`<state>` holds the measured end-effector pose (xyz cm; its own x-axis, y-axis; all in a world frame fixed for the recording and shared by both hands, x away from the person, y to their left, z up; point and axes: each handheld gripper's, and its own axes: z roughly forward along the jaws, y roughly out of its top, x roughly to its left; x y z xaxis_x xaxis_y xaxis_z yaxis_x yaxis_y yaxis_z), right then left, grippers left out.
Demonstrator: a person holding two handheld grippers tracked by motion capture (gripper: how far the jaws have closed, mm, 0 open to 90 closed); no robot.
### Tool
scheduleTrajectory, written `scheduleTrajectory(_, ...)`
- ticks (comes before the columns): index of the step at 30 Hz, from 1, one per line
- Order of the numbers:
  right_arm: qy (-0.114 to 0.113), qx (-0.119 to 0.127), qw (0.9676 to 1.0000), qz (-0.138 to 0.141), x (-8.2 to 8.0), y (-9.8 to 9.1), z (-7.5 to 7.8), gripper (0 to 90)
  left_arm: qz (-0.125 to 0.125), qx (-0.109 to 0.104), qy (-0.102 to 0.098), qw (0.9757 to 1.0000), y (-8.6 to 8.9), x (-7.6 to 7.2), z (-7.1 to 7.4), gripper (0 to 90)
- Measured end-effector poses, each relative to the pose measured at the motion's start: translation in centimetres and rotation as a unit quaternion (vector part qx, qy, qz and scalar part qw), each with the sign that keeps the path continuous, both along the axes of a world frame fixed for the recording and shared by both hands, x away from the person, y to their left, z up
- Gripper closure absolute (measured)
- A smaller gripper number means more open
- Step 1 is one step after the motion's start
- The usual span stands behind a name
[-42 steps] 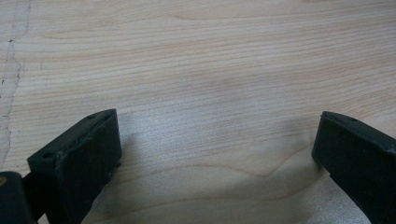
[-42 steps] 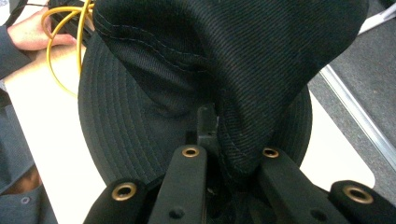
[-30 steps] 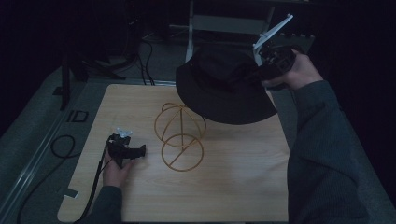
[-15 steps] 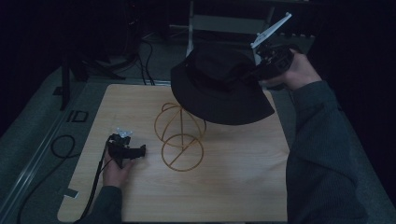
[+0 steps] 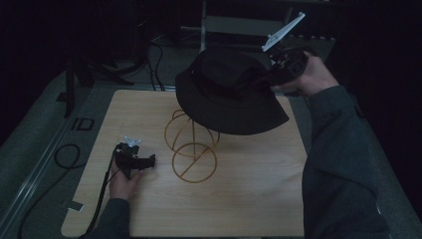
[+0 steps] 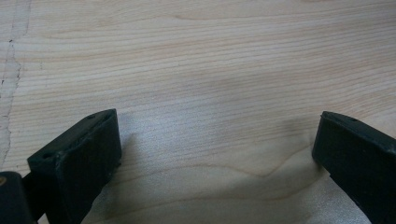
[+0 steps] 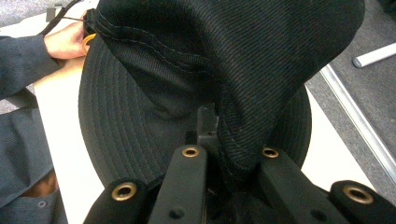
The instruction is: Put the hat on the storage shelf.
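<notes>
Overhead, the black bucket hat (image 5: 226, 94) hangs above and just behind the gold wire hat stand (image 5: 191, 147), its crown fabric pinched in the right tool (image 5: 271, 74), whose jaws are pressed onto a fold of cloth. The step in hand looks like carrying the hat over the stand; the next move calls for centring the crown above the stand's top loop, lowering it, and only then letting go. The left tool (image 5: 149, 160) rests on the tabletop (image 5: 249, 199) to the left of the stand, jaws spread with nothing between them. The hat's brim hides the stand's upper rings, so whether cloth already touches wire cannot be told. Dim light blurs the stand's shape.
</notes>
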<state>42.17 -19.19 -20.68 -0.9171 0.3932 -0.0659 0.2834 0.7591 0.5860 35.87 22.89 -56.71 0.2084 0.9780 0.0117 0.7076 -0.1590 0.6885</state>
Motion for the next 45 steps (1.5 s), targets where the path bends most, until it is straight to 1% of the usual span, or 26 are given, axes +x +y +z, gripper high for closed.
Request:
scheduleTrajectory(9,0.002,0.001,0.9999,0.011,-0.2,0.6,0.1,87.5,0.000,0.000,0.000,1.0000,0.0,0.0,0.0,1.5)
scheduleTrajectory(18,0.003,0.005,0.9996,0.027,-0.3,1.3,-0.2,87.5,0.001,-0.001,0.000,1.0000,0.0,0.0,0.0,1.5)
scheduleTrajectory(24,0.003,0.008,0.9993,0.036,-0.7,1.7,-0.4,87.4,0.000,0.000,0.001,1.0000,0.0,0.0,0.0,1.5)
scheduleTrajectory(31,0.001,-0.004,0.9989,0.048,-1.1,2.5,-0.9,87.4,0.000,0.000,0.001,1.0000,0.0,0.0,0.0,1.5)
scheduleTrajectory(39,0.004,-0.006,0.9978,0.066,-1.5,3.9,-1.7,87.3,0.000,0.000,0.001,1.0000,0.0,0.0,0.0,1.5)
scheduleTrajectory(45,0.005,-0.022,0.9971,0.073,-1.5,4.9,-2.4,87.3,0.000,-0.001,0.001,1.0000,0.0,0.0,0.0,1.5)
